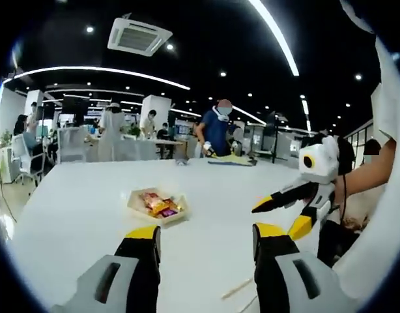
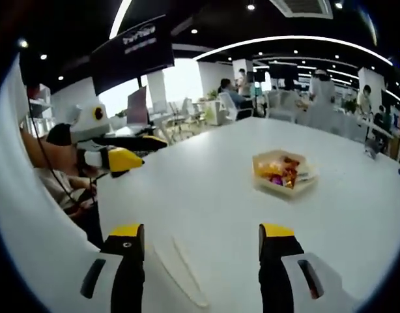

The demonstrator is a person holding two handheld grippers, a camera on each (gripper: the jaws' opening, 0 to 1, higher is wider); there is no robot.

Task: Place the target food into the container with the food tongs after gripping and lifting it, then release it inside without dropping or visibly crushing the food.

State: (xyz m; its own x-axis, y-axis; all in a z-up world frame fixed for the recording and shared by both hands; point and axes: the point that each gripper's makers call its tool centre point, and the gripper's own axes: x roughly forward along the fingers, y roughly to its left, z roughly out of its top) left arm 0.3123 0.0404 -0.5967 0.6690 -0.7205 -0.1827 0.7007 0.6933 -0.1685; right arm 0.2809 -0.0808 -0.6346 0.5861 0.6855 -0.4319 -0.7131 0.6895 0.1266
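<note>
I have both claws open and holding nothing. In the left gripper view the left claw [image 1: 206,244] stands with its yellow-tipped jaws well apart above the white worktop [image 1: 83,202]. In the right gripper view the right claw [image 2: 201,241] is spread the same way.

The tongs [image 2: 180,270] lie flat on the worktop just ahead of the right claw, between its jaws and a little toward the left jaw, their pale arms running away from me. In the left gripper view I see only their tips [image 1: 236,288], low and between the left claw's jaws, nearer the right one. They look like thin, light wood or plastic, springy and stiff enough, but lying so flat that I judge them awkward to pick up. I would take them near the joined end, across both arms, so that squeezing closes the tips.

The tray [image 2: 285,173] sits farther out, ahead of the right claw and off to its right, well apart from the tongs. From the left claw it lies ahead and slightly left [image 1: 157,205]. Small bright pieces of food [image 2: 281,171] lie in it, yellow, red and purple; I cannot tell which is the target. They look small, light and possibly wrapped, so perhaps slippery and easy to crush. A gentle pinch around the middle of one piece should serve.

The right claw [image 1: 285,212] also shows in the left gripper view, off to the right of my left claw.
</note>
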